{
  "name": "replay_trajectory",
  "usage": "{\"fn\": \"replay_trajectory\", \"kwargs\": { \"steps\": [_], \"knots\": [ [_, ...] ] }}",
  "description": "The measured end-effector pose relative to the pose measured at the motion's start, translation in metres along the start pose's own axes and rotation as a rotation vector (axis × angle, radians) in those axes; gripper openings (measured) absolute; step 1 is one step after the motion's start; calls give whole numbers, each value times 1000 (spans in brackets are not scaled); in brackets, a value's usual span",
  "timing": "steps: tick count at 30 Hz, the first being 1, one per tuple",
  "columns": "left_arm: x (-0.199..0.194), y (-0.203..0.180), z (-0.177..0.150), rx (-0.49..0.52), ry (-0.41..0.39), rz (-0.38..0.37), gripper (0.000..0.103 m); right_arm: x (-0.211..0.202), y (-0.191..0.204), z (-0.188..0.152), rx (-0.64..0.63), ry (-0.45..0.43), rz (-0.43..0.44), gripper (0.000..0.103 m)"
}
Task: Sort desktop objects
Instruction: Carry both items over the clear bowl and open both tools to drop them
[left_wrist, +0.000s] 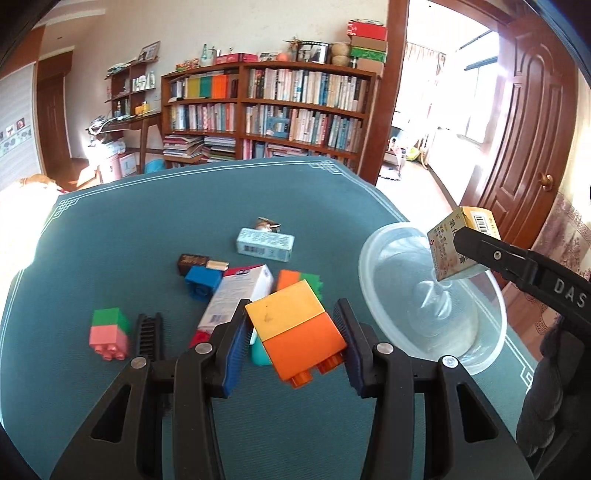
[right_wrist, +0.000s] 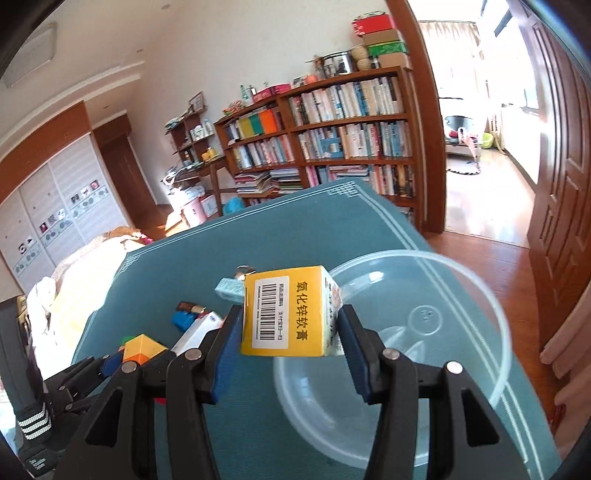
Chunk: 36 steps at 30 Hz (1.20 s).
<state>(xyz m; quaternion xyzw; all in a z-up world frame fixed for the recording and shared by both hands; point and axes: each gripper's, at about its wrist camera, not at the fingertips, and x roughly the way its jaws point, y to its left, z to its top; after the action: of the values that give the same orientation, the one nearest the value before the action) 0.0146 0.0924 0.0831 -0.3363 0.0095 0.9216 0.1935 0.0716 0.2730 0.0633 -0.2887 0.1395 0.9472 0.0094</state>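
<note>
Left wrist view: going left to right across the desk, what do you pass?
Green-and-pink block → black comb → yellow-and-orange block clamped in the left gripper → clear plastic bowl → yellow ointment box held by the right gripper. The mid-desk pile overlaps too much to order.

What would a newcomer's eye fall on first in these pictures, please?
Probably the yellow-and-orange block gripped in the left gripper, above the cluttered green table. Next, the yellow box held by the right gripper over the clear bowl at the table's right.
</note>
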Motion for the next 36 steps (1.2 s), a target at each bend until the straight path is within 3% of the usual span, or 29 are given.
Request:
{"fn": "replay_trajectory", "kwargs": {
  "steps": [9, 16, 20, 27, 30, 34, 36],
  "knots": [
    [7, -51, 24, 70, -1, -106, 48, -6, -77, 17, 126, 33, -151, 56],
    [29, -95, 40, 127, 32, -181, 48, -1, -114, -12, 200, 103, -150, 56],
    [45, -115, 34, 162, 64, -196, 48, -8, -117, -11, 187, 75, -143, 56],
    [66, -123, 18, 192, 131, -232, 48, 2, -118, -18, 166, 86, -206, 57],
    [71, -121, 15, 184, 150, -245, 48, -1, -121, -17, 174, 66, -213, 57],
    [78, -114, 14, 135, 194, -267, 51, -5, -126, -17, 199, 46, -205, 67],
    [80, -111, 13, 108, 207, -275, 53, -6, -128, -18, 205, 46, -204, 68]
  ]
}}
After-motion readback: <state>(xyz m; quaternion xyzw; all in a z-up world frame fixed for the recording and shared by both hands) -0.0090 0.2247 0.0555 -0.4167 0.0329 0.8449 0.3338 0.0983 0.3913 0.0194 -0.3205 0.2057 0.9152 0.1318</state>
